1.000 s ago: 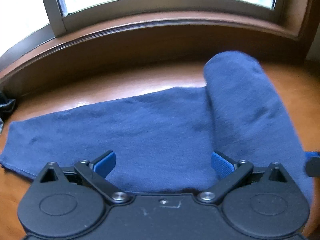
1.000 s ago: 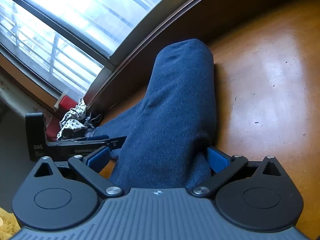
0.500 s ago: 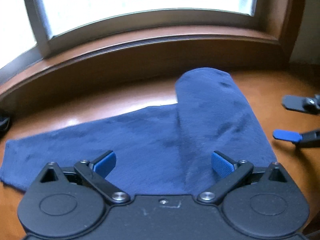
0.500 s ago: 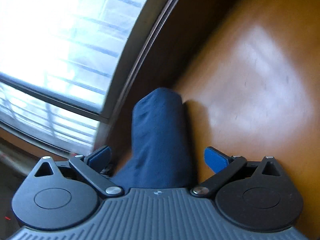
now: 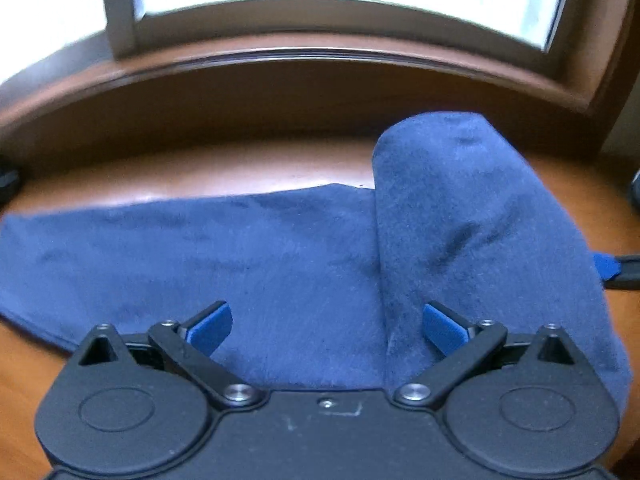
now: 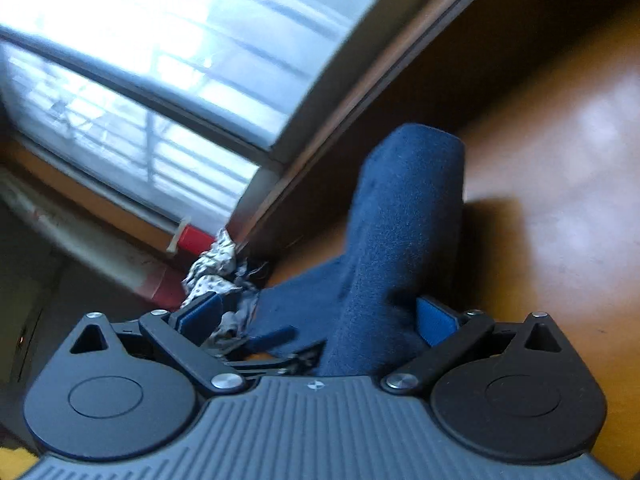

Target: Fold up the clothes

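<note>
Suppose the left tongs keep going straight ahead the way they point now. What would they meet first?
Most likely the navy garment spread directly ahead between the open left tongs, probably its flat part beside the folded-over flap; exact depth is unclear.

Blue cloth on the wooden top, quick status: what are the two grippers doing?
Left gripper open, low over the blue cloth. Right gripper open, astride its folded-over end. Spotted fabric bunched by the window, off the cloth.
</note>
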Demonstrator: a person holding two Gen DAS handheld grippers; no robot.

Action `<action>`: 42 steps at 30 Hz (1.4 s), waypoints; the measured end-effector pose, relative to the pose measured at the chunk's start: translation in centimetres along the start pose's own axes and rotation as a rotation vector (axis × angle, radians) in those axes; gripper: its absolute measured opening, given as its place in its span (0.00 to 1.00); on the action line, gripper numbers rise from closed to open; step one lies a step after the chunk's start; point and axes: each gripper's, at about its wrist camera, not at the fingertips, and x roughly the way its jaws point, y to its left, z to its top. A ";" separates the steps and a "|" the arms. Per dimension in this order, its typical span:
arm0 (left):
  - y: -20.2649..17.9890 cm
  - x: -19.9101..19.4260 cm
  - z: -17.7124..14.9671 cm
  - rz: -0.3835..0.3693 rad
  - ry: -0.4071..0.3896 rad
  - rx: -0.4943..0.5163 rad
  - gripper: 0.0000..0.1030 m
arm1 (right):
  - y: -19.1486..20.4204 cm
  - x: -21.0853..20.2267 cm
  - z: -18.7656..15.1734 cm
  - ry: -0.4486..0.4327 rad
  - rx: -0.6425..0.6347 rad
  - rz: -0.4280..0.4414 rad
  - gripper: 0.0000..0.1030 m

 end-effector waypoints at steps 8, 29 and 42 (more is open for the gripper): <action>0.9 -4.4 0.1 -0.482 -0.032 0.058 0.92 | 2.7 2.7 -0.9 0.002 -0.013 -0.033 1.00; 1.9 -4.9 -1.7 -0.381 -0.028 0.091 0.49 | 9.6 6.6 -3.3 -0.092 -0.133 -0.133 0.99; 2.4 -7.3 -3.2 -0.335 -0.072 -0.059 0.50 | 7.8 11.4 -5.7 0.021 -0.470 -0.627 0.84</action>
